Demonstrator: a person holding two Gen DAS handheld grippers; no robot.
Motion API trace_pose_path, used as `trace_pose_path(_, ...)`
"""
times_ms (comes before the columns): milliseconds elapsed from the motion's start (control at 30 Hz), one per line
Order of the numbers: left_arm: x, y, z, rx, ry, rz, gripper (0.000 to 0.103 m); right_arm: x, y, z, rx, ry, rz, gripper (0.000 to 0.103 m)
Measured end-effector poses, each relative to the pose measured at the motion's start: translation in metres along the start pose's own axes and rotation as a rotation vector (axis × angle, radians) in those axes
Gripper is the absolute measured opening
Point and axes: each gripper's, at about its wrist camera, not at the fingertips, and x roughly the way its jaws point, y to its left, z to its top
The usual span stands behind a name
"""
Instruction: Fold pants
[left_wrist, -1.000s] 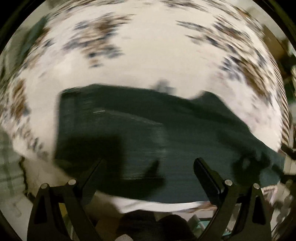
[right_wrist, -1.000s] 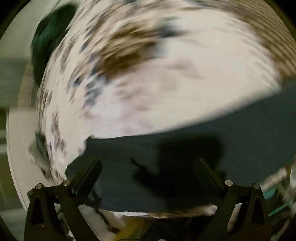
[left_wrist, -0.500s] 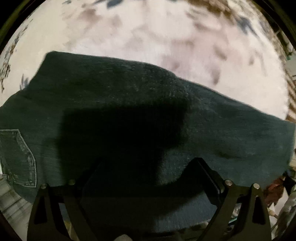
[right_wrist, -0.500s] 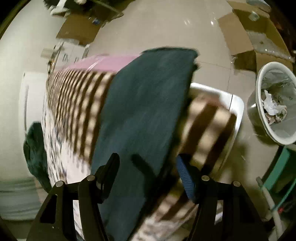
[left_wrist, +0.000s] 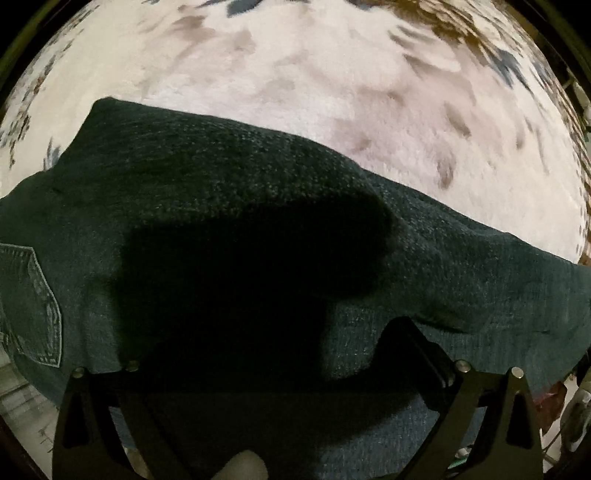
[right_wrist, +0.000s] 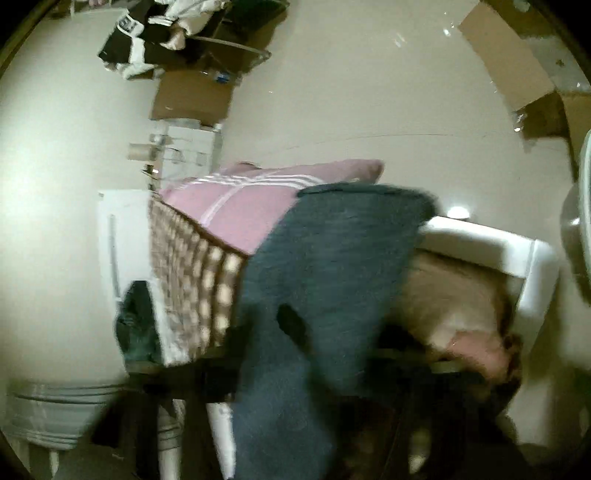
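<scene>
Dark teal denim pants (left_wrist: 221, 177) lie spread on a white fuzzy blanket (left_wrist: 332, 74), with a stitched back pocket (left_wrist: 33, 306) at the left. My left gripper (left_wrist: 295, 325) points straight down just over them, open wide, nothing between its fingers. In the right wrist view a pants leg (right_wrist: 332, 258) runs along the bed toward its far end. My right gripper (right_wrist: 306, 354) is blurred at the bottom, its jaws closing with the denim between them and pressing on it.
A pink striped pillow (right_wrist: 236, 210) and a checked blanket border (right_wrist: 195, 280) lie beside the leg. The white bed frame (right_wrist: 517, 258) ends at the right. Cardboard boxes (right_wrist: 517, 74), a pile of clothes (right_wrist: 147, 37) and another dark garment (right_wrist: 136, 321) are on the floor.
The left gripper dropped close over the pants and then held still. The right gripper swung round to face along the bed and closed from wide open onto the pants leg.
</scene>
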Motion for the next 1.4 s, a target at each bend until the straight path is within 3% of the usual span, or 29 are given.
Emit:
trace_pose_path(167, -0.007, -0.003, -0.002, -0.026, 0.017, -0.015, 0.103, -0.006, 0.025, -0.006, -0.088, -0.031, -0.034, 0.01)
trace_pose_path(267, -0.022, -0.002, -0.004, -0.077, -0.005, -0.062, 0.103, -0.022, 0.058, -0.018, -0.162, -0.06, -0.011, 0.01)
trace_pose_path(367, -0.04, 0.004, -0.01, -0.095, -0.035, -0.098, 0.103, -0.042, 0.109, -0.044, -0.316, -0.077, -0.001, 0.01)
trace_pose_path(567, -0.072, 0.029, -0.029, -0.135, -0.075, -0.175, 0.103, -0.056, 0.2, -0.12, -0.577, -0.033, 0.043, 0.01)
trace_pose_path(800, -0.093, 0.09, -0.063, -0.195, -0.094, -0.177, 0.103, -0.024, 0.259, -0.261, -0.842, 0.136, 0.079, 0.01)
trace_pose_path(1033, -0.091, 0.155, -0.079, -0.268, -0.099, -0.167, 0.103, 0.043, 0.24, -0.408, -1.069, 0.348, 0.021, 0.01)
trace_pose_path(1167, -0.085, 0.176, -0.082, -0.293, -0.104, -0.162, 0.103, 0.089, 0.206, -0.476, -1.199, 0.446, -0.078, 0.01)
trace_pose_path(1267, -0.083, 0.187, -0.084, -0.318, -0.097, -0.168, 0.103, 0.128, 0.178, -0.509, -1.267, 0.503, -0.207, 0.021)
trace_pose_path(1300, -0.084, 0.19, -0.083, -0.325, -0.098, -0.174, 0.103, 0.14, 0.17, -0.518, -1.265, 0.54, -0.258, 0.031)
trace_pose_path(1333, -0.085, 0.191, -0.083, -0.329, -0.101, -0.178, 0.103, 0.146, 0.171, -0.517, -1.258, 0.568, -0.269, 0.039)
trace_pose_path(1367, -0.088, 0.192, -0.081, -0.328, -0.108, -0.18, 0.103, 0.148, 0.17, -0.52, -1.254, 0.603, -0.264, 0.055)
trace_pose_path(1400, -0.09, 0.192, -0.08, -0.324, -0.115, -0.181, 0.103, 0.146, 0.17, -0.524, -1.243, 0.649, -0.23, 0.06)
